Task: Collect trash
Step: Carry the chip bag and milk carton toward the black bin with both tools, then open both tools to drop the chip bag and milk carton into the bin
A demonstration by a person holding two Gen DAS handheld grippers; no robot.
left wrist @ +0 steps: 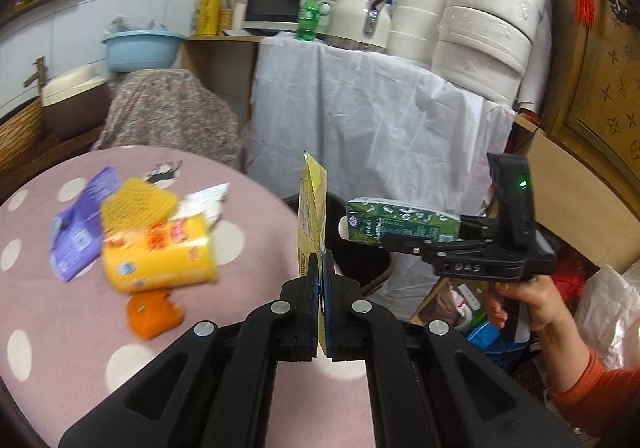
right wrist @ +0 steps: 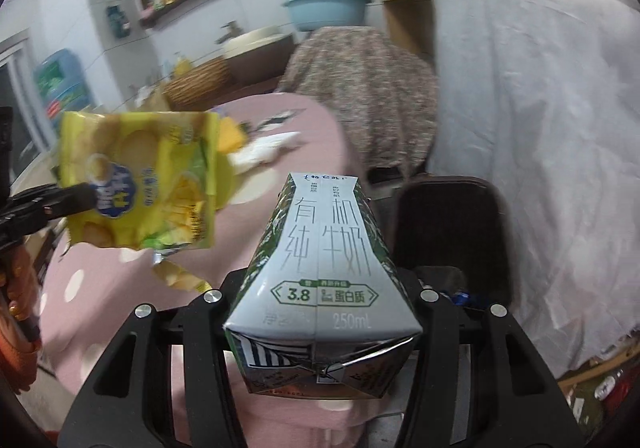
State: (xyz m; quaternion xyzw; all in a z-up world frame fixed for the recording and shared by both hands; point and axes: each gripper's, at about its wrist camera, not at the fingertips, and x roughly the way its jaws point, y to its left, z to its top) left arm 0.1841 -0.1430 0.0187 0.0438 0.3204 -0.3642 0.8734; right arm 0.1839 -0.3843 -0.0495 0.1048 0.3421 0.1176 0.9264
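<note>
My left gripper [left wrist: 320, 268] is shut on the bottom edge of a yellow snack wrapper [left wrist: 311, 204], which stands edge-on in the left wrist view. In the right wrist view the same wrapper [right wrist: 140, 176] hangs flat from the left gripper [right wrist: 86, 194] over the pink table's edge. My right gripper [right wrist: 324, 280] grips a green and white milk carton [right wrist: 324, 260] by its sides. From the left the carton [left wrist: 400, 224] lies level in the right gripper [left wrist: 396, 234], above a black bin [left wrist: 360, 252]. The black bin [right wrist: 452, 232] stands beside the table.
On the pink dotted table [left wrist: 60, 320] lie a purple packet [left wrist: 80, 224], a yellow mesh pad [left wrist: 136, 200], a yellow pack [left wrist: 160, 252], an orange piece [left wrist: 152, 312] and crumpled white paper [left wrist: 204, 204]. A white-draped cabinet [left wrist: 360, 120] stands behind the bin.
</note>
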